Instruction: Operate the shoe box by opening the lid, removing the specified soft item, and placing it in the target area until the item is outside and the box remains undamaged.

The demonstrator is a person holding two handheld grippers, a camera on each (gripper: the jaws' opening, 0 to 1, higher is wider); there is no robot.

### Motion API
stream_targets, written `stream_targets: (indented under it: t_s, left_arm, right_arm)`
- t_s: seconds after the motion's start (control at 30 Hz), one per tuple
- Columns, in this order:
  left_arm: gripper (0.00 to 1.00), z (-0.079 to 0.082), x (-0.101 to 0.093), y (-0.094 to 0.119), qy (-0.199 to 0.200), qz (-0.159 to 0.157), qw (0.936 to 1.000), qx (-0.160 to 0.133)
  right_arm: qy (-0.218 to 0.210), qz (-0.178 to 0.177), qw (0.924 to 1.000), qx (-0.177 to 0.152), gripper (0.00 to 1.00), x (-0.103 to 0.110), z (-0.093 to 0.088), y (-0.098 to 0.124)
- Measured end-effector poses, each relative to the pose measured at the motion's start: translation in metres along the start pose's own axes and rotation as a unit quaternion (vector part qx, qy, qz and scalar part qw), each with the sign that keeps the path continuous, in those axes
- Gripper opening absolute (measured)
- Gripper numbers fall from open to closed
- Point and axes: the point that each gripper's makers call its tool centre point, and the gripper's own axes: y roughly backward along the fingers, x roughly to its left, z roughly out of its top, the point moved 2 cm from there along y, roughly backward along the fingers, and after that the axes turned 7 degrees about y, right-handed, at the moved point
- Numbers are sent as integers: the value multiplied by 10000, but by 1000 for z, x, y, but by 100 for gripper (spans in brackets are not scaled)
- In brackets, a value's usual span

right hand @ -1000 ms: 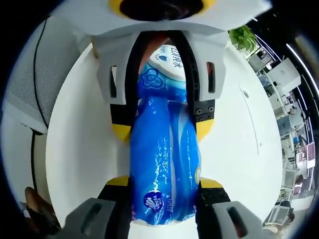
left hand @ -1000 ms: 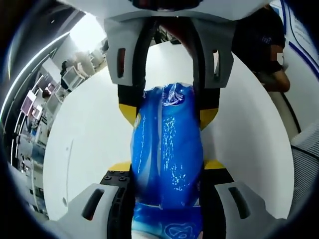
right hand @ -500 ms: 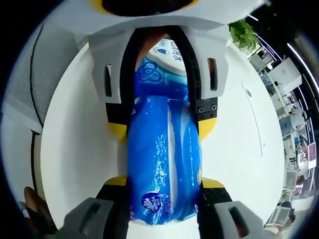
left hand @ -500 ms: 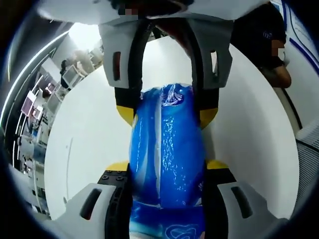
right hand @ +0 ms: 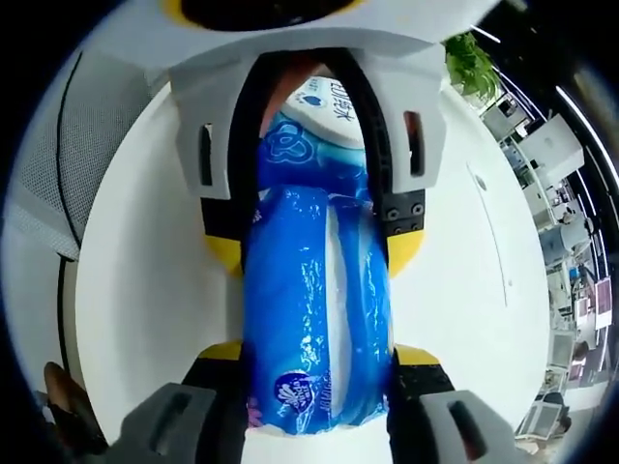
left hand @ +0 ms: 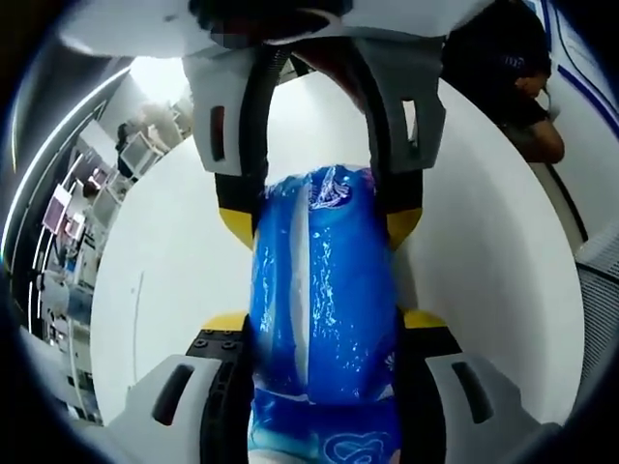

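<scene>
Item: a blue plastic-wrapped soft pack [left hand: 324, 290], glossy and crinkled, with white printing; it looks like a tissue pack. It fills the centre of both views, lifted above the white counter [left hand: 174, 251].

Left hand-held gripper [left hand: 324, 324]: its yellow-tipped jaws rise from the bottom of the left gripper view and press on both flanks of the pack's near end, closed as far as the pack allows.

Right hand-held gripper [right hand: 314, 353]: the same from its side; in the right gripper view its jaws clamp the pack's other end, squeezing the wrap in slightly.

Opposite grip: in each view the other hand-held gripper comes down from the top of the frame, its yellow tips pinching the far end of the pack.

Long axis: the pack runs straight up the frame in both views, in line with each gripper's jaws, so the two grippers face one another end to end with the pack spanning between them.

Nearer hand: neither; each holds its own end.

Shoe box: I cannot tell where it lies from these views.

Surroundings: a person in dark clothes [left hand: 503, 77] at the upper right of the left gripper view; a green plant [right hand: 474, 58] at the upper right of the right gripper view.

Judgement: the item seems already out of the box; what likely remains is lowering it level onto the target area, both ends together.
</scene>
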Motion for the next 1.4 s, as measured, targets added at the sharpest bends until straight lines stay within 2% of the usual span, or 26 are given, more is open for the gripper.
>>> stream_targets:
  t_s: [0.5,0.9,1.17,1.23,1.27,1.4]
  left_arm:
    - [59,-1,-2,9,-131,17,9999,22]
    - [58,-1,2,27,-43,82,9999,-84]
    - [58,-1,7,43,168,157,9995,-198]
    - [58,0,8,46,259,168,9992,-236]
    - [58,1,8,48,279,180,9992,-243]
    - [57,1,8,53,353,184,9988,-273]
  right_arm:
    - [107,-63,9999,119,56,3,-1,4]
    - [-20,-187,9997,132,55,-3,3,24]
    - [-225,-277,9993,119,55,-6,6,37]
    - [-419,-260,9988,57,54,-5,8,40]
    - [-653,-336,9973,-23,54,-8,11,42]
    - [-854,-412,9955,-87,54,-12,12,48]
